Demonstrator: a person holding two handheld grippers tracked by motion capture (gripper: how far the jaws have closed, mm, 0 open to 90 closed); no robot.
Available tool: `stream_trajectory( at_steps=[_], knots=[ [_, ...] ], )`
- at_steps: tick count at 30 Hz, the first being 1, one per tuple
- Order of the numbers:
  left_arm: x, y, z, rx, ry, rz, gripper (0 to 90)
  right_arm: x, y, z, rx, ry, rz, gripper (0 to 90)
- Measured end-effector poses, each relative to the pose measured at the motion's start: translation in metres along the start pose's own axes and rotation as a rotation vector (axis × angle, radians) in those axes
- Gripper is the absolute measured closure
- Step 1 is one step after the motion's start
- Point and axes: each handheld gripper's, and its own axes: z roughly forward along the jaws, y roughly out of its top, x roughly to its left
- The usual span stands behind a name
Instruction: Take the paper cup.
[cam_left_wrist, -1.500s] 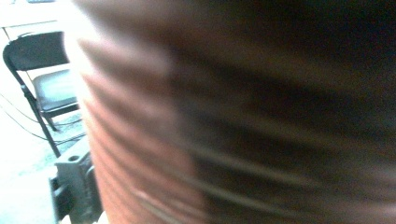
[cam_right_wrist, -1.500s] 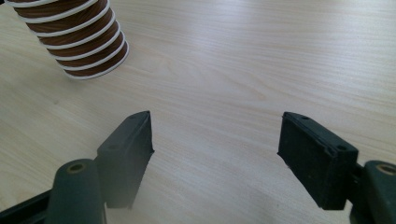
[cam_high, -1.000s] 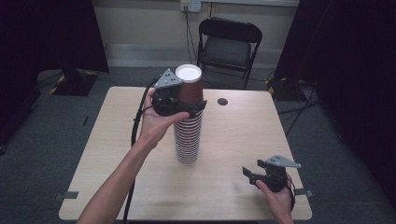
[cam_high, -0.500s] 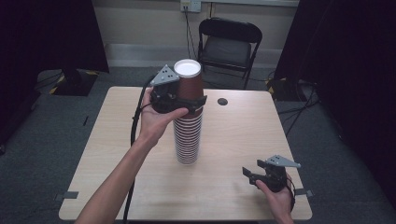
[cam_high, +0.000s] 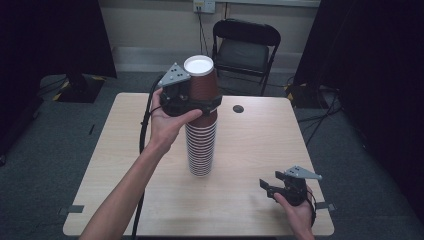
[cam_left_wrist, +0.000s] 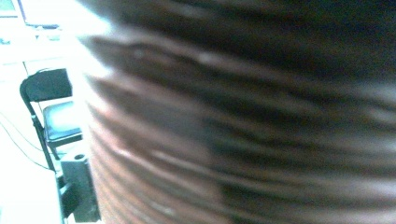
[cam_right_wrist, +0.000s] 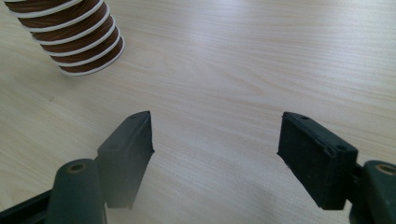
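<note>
Two tools are in play: the left tool (cam_high: 192, 102), raised at about 12 o'clock from the tabletop's (cam_high: 250, 145) centre, is clenched on the top cup (cam_high: 201, 82) of a tall, upright stack of brown paper cups (cam_high: 201, 145) standing mid-tabletop, its long axis vertical. The right tool (cam_high: 282, 189) rests low at about 5 o'clock, jaws spread wide on nothing, with the stack's base well apart at its 10 o'clock. The left hand (cam_high: 167, 122) is plainly nearer, so any lift probably runs straight up that axis.
</note>
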Motion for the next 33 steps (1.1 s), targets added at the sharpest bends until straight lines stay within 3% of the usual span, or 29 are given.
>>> stream_trajectory(
  at_steps=[6,14,18,33],
  knots=[
    [-0.002,0.011,-0.004,-0.006,0.011,0.011,10.0,0.000,0.000,0.000,0.000,0.001,-0.001,26.3],
    [-0.002,0.024,-0.011,-0.058,0.016,0.014,10.1,0.000,0.000,0.000,0.000,0.001,0.001,26.3],
    [-0.002,0.032,-0.015,-0.070,0.011,0.033,10.2,0.000,0.000,0.000,0.002,0.003,-0.001,26.3],
    [-0.002,0.055,-0.029,-0.125,-0.001,0.039,10.3,0.000,0.000,0.000,0.003,0.004,-0.001,26.3]
  ],
)
